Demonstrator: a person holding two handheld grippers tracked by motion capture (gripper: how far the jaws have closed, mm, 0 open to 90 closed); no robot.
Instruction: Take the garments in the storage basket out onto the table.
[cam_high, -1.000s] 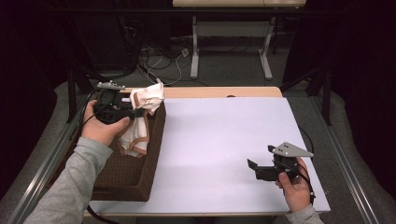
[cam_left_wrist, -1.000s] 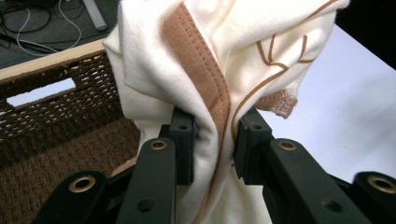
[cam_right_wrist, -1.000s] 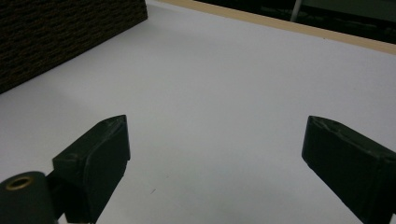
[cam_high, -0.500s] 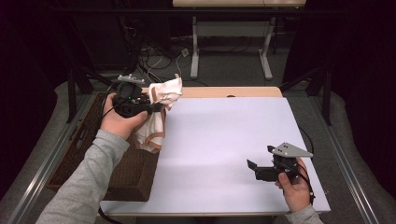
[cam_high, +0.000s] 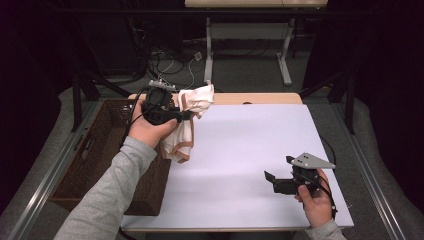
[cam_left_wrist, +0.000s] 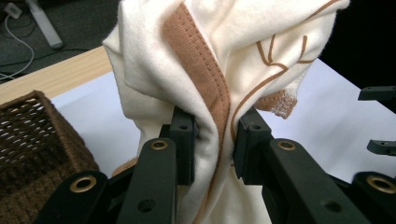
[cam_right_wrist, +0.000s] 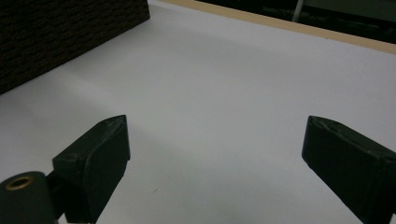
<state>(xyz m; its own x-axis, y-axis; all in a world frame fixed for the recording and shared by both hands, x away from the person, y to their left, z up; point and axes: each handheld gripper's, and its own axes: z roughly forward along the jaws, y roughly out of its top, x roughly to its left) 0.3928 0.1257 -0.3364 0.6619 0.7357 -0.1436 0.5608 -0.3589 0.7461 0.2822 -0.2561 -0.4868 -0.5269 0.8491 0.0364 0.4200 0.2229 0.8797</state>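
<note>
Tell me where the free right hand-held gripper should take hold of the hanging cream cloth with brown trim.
Grip the cream cloth with brown trim at its lower brown-edged hem, coming in level from the white table side. The left hand-held gripper already pinches the bunched top, so the bottom hangs loose and exposed. The right hand-held gripper is open.
</note>
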